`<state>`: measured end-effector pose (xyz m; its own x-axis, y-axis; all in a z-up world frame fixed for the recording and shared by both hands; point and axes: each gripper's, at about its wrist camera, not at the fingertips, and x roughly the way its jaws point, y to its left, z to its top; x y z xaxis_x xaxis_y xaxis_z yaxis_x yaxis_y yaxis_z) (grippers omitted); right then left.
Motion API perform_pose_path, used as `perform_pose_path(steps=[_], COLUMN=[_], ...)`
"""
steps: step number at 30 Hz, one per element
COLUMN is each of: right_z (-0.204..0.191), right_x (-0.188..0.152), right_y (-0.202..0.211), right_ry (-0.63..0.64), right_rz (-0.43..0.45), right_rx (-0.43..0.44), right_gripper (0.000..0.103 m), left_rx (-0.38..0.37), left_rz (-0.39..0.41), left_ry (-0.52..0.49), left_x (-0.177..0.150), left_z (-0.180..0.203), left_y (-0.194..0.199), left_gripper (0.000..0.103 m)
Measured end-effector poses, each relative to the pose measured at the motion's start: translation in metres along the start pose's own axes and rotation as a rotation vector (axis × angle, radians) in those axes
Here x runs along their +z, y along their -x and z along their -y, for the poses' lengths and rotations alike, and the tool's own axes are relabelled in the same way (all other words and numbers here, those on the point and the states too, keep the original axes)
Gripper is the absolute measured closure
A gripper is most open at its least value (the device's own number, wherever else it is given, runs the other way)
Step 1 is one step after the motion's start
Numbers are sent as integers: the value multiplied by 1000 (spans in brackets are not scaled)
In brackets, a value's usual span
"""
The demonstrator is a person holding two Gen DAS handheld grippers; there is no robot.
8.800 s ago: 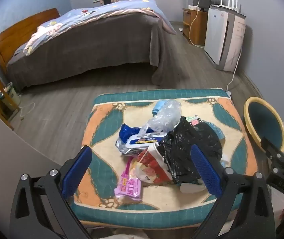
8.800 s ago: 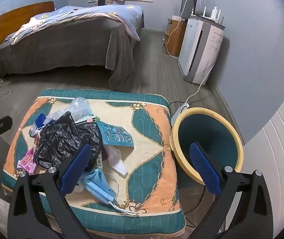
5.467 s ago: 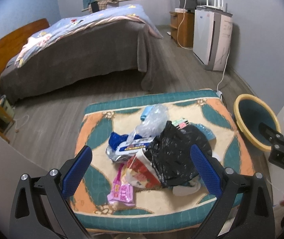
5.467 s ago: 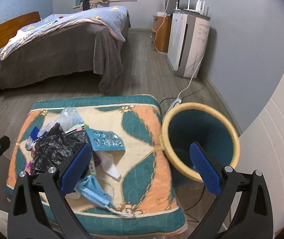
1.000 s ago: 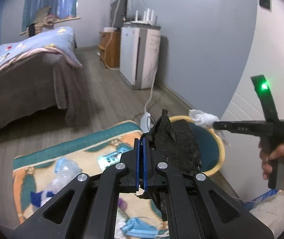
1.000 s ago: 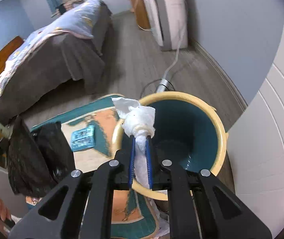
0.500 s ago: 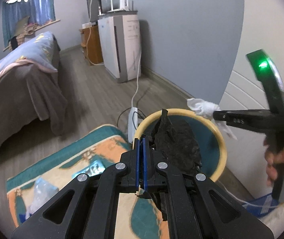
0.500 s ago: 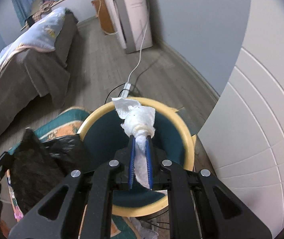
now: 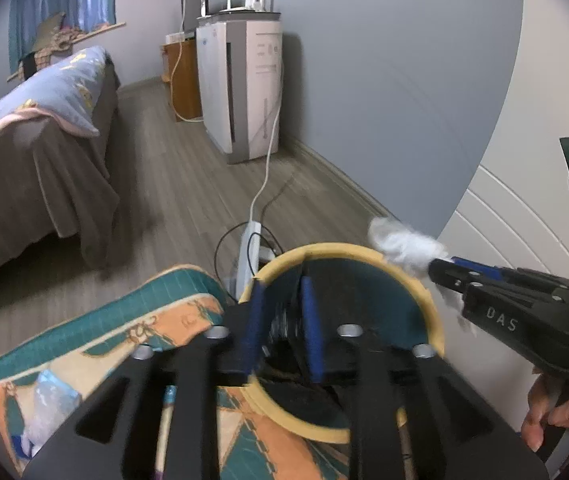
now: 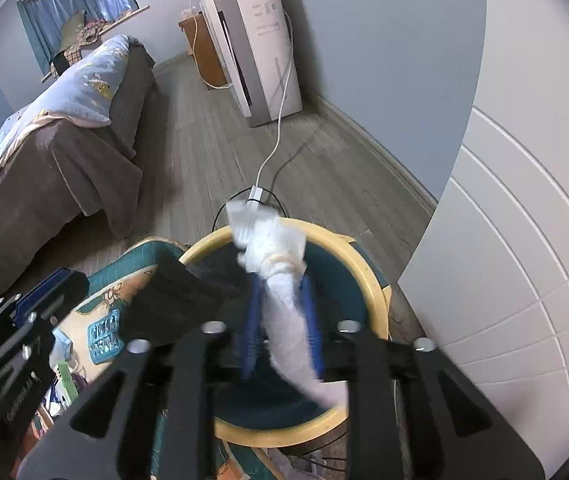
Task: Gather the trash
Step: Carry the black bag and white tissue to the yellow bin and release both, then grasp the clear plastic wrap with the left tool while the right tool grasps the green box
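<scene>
The yellow-rimmed teal bin [image 9: 344, 246] [image 10: 364, 264] stands on the floor beside the patterned cushion [image 9: 144, 320]. My left gripper [image 9: 282, 282] hangs over the bin's near side. Its jaws are opening, and the crumpled black bag [image 9: 284, 330] [image 10: 180, 300] sags loose between and below the blue pads. My right gripper [image 10: 280, 280] [image 9: 436, 268] is over the bin too, also opening. The white tissue wad [image 10: 280, 248] [image 9: 404, 244] still sits between its pads, blurred and slack, its tail trailing toward the bin.
Loose trash stays on the cushion: a teal blister pack [image 10: 104, 336] and clear plastic [image 9: 44, 400]. A power strip with cables [image 9: 250, 248] lies behind the bin. A white panelled wall [image 10: 524, 280] is close on the right; a bed [image 9: 24, 152] and an air purifier [image 9: 240, 88] stand farther off.
Both pairs of jaws have parted from shut. The black bag has sunk from above my left pads to between them. My left gripper has come over the bin.
</scene>
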<state>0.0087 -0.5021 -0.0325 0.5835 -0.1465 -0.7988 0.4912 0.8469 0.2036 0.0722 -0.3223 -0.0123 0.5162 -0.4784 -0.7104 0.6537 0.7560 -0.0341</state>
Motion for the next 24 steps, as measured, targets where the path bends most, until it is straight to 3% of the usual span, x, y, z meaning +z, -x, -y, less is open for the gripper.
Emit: perform_pose_path(steps=[1,5,7,10,20,24], right_z=[0,-3,-6,-11,-45,-67], right_x=[-1,1,1,2,1,0], right_y=[-1,-2,-2,0,5,8], right_ry=[1,4,9,23,102,141], right_rz=[-1,-6,-6,8,12,7], right_rx=[0,0,2,19,41,53], right_gripper=[67,48,28,7,6,6], left_rx=[2,24,46,85,177,247], left_rz=[3,10,21,42,43,33], left_ry=[-1,14,30,35,56,68], left_x=[-1,-6,-10,-14,-33,-44], left_z=[0,-10,-19,-32,-100,-132], left_y=[1,6,14,29,75,94], left_gripper=[60,37,17,8,6,6])
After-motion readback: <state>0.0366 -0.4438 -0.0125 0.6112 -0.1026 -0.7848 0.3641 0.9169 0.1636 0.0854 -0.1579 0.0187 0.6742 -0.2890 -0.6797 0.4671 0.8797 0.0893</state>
